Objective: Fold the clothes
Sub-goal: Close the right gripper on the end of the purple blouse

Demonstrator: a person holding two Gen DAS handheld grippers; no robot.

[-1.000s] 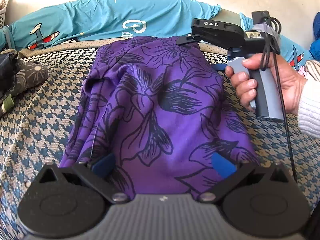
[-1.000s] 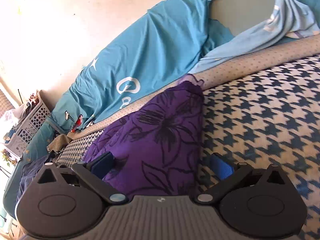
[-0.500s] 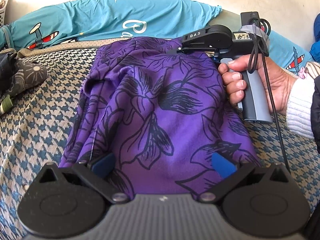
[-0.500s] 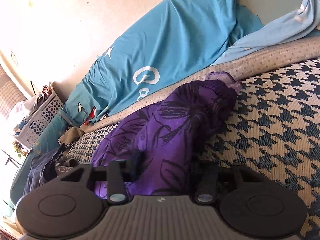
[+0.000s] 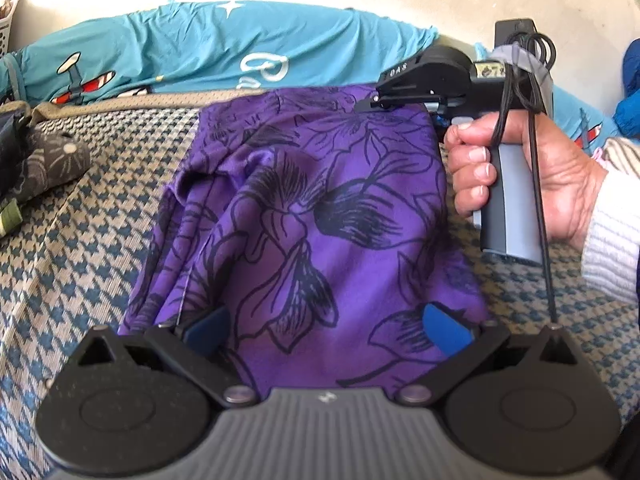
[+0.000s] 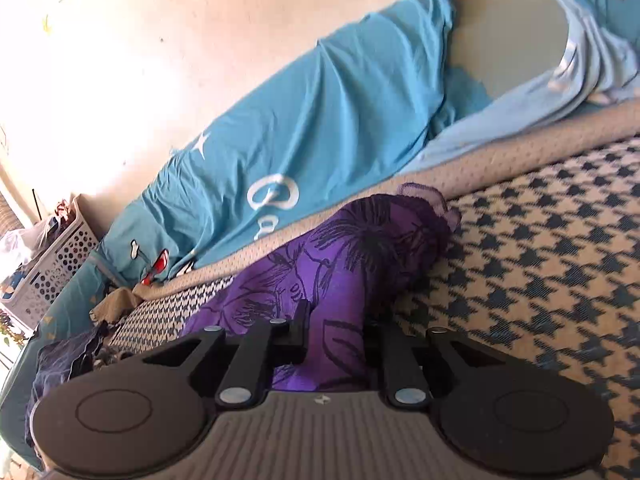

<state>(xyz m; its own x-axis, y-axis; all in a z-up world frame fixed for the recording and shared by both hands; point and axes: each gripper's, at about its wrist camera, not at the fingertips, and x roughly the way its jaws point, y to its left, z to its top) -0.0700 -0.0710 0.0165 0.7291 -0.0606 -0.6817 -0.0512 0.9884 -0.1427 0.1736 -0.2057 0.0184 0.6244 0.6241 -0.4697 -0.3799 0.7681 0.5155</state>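
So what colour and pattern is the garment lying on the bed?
Purple with black outlined flowers; the garment shows best in the left wrist view.

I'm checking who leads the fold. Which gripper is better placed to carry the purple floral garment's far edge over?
The right gripper, probably. Its jaws are closing on the far corner of the purple floral garment. The left gripper has its jaws spread wide over the near edge, gripping nothing.

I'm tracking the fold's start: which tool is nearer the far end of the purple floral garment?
Right. The right tool is closing on the purple floral garment at its far end; the left tool sits open over the near end, pads straddling the cloth.
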